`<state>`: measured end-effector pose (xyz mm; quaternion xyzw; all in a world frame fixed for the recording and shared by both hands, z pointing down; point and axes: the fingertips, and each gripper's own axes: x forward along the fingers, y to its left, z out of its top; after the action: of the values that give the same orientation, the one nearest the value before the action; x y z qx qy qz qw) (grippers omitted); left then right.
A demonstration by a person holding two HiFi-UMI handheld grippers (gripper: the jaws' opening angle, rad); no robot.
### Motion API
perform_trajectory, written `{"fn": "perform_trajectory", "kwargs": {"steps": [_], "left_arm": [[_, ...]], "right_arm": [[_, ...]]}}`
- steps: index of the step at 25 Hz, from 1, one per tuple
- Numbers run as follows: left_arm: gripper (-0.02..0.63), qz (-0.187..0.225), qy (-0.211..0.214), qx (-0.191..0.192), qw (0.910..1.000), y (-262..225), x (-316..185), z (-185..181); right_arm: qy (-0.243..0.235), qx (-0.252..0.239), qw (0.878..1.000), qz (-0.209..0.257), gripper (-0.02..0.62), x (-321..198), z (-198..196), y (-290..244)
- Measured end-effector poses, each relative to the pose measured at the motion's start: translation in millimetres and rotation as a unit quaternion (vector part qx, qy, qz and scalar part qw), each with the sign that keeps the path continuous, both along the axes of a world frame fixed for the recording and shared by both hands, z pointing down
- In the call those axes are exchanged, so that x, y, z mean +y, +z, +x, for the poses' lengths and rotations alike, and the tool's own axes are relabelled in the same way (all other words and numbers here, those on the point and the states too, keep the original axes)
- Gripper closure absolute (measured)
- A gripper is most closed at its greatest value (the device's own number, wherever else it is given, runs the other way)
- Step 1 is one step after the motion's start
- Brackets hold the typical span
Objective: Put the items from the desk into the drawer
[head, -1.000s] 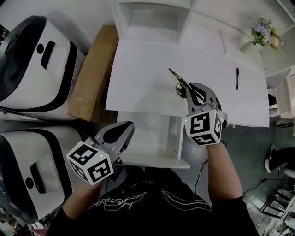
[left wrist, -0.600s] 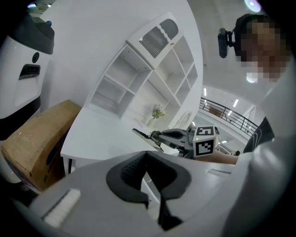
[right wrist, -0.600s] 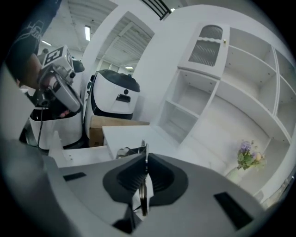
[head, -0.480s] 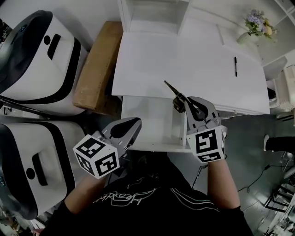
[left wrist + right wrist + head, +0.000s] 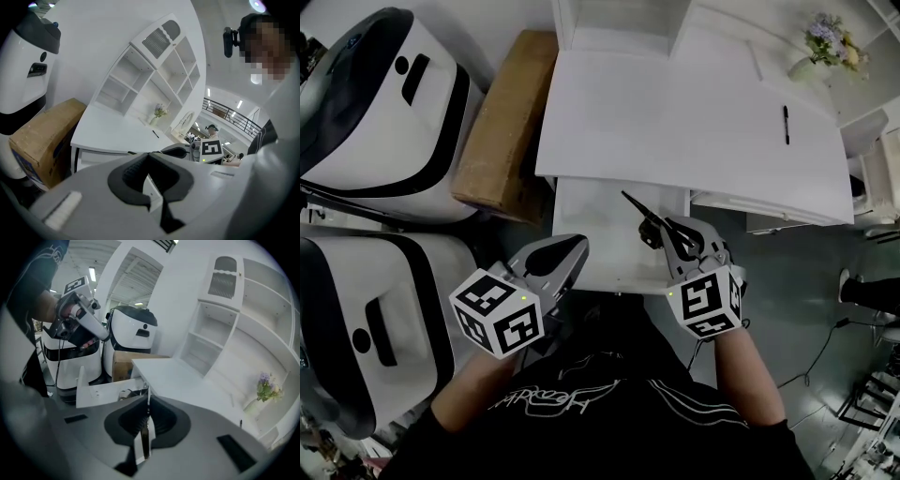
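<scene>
My right gripper (image 5: pixel 661 230) is shut on a slim dark tool (image 5: pixel 636 208), which sticks out up and to the left over the open white drawer (image 5: pixel 581 211) under the desk (image 5: pixel 675 122). In the right gripper view the tool (image 5: pixel 143 439) stands edge-on between the closed jaws of that gripper (image 5: pixel 148 401), with the drawer (image 5: pixel 98 390) beyond. My left gripper (image 5: pixel 572 246) is shut and empty at the drawer's front left corner. A black pen (image 5: pixel 787 125) lies on the desk's right part. The left gripper view shows its gripper (image 5: pixel 150 153) aimed along the desk (image 5: pixel 112 133).
A cardboard box (image 5: pixel 502 131) stands left of the desk. Two large white and black machines (image 5: pixel 375 103) (image 5: pixel 356 319) fill the left side. A flower vase (image 5: pixel 825 42) sits at the desk's far right, and a white shelf unit (image 5: pixel 619 23) rises behind.
My right gripper has carried the dark tool from above the desk top back toward me, over the open drawer. The left gripper has shifted a little right toward the drawer front.
</scene>
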<state>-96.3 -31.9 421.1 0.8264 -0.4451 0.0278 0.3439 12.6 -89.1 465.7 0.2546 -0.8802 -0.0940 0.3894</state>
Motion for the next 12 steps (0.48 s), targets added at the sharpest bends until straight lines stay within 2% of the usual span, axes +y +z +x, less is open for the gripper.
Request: {"fn": "perform_trajectory", "kwargs": {"steps": [9,12], "left_arm": [[0.597,-0.021,-0.032,0.001,0.9993,17,8,-20],[0.597,-0.028,-0.043,-0.002,0.9987,21,9,-29]], "right_arm": [[-0.038,0.028,0.997,-0.065,0.580,1,-27,70],[-0.061,0.051,0.994,-0.076,0.580,-2,-38,95]]}}
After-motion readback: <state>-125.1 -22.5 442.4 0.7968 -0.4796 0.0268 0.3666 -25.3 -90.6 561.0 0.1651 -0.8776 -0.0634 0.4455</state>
